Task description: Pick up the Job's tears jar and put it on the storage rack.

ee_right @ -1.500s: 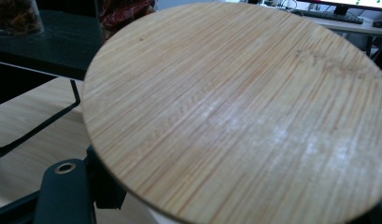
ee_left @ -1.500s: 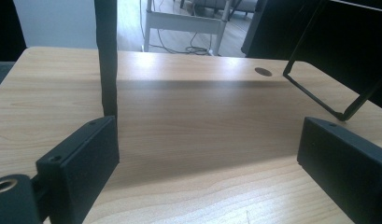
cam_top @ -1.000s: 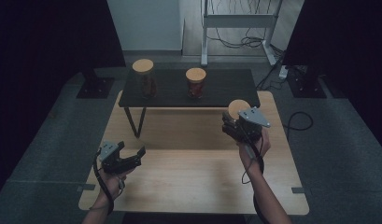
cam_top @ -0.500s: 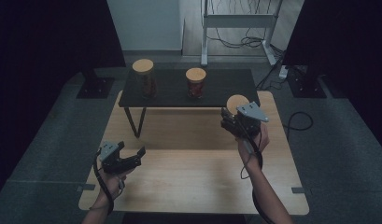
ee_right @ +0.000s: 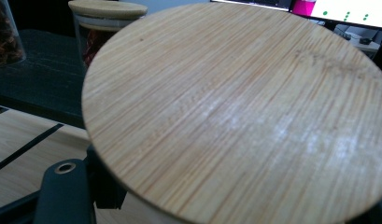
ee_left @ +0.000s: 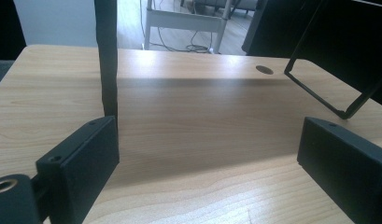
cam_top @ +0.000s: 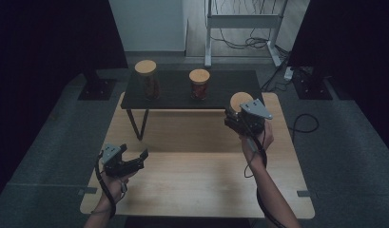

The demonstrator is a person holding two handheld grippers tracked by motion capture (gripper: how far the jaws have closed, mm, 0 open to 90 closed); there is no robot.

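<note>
At the far right of the bench (cam_top: 182,166), a third jar (cam_top: 240,100) nears the shelf (cam_top: 173,90).
Right claw (cam_top: 237,121), clamped on the jar, has edged up and forward; placing seems next. Left claw (cam_top: 135,161) rests wide open, empty.

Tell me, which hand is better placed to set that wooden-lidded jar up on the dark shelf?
Probably the right: the right gripper already holds the jar beside the black shelf. The left gripper waits open, nearer the person.

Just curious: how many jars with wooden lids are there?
3. Two stand on the dark shelf: left jar, middle jar. The third jar is in the right tool.
</note>
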